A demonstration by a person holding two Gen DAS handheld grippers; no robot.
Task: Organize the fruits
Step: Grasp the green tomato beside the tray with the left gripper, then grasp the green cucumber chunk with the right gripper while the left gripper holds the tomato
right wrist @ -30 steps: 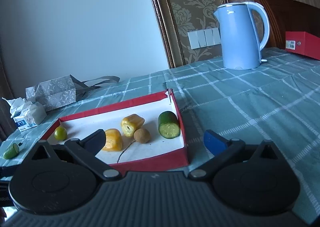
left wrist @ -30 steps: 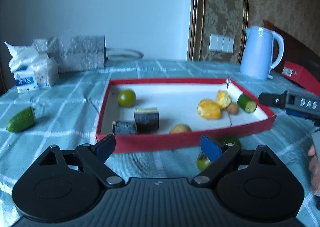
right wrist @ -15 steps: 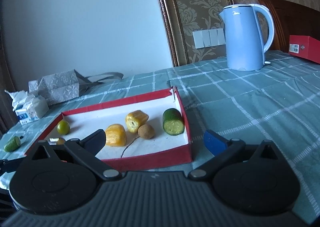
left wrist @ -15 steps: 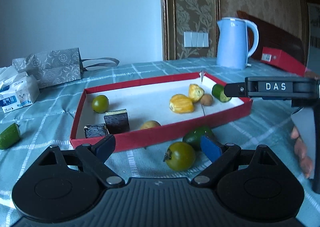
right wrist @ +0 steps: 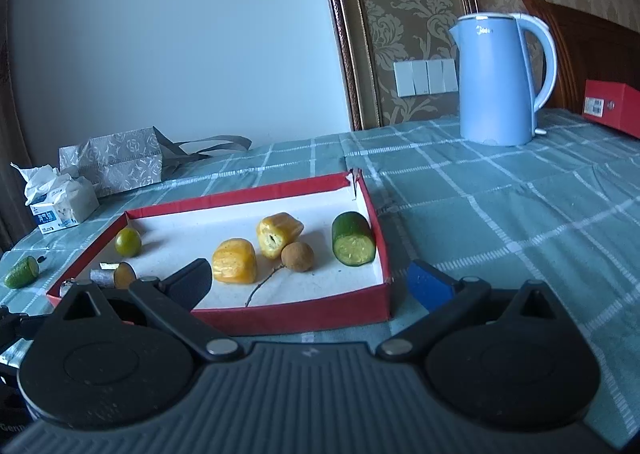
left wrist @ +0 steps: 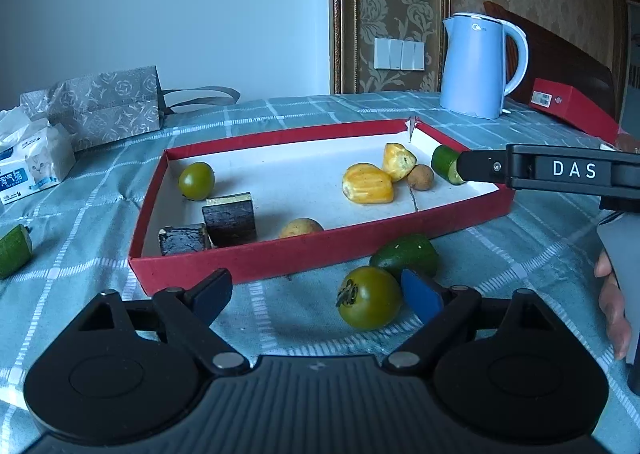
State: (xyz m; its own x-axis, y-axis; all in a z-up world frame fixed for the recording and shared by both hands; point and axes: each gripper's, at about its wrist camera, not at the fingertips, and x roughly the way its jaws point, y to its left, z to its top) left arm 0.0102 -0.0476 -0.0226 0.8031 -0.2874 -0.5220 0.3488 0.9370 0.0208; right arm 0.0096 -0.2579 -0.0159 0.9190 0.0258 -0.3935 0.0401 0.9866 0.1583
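Now nearer the green tomato (left wrist: 370,297) outside the red tray (left wrist: 320,252); left gripper (left wrist: 318,290) spread wide, right gripper (right wrist: 310,280) likewise, both empty; probably lining up a pick.

Both grippers are showing the same build: a ribbed black housing, two round black discs, silver pivot screws and blue pads on the fingers (left wrist: 420,294). White letters "DAS" are showing on the right gripper's black bar (left wrist: 568,174), with the person's bare fingertips (left wrist: 614,306) beneath it.
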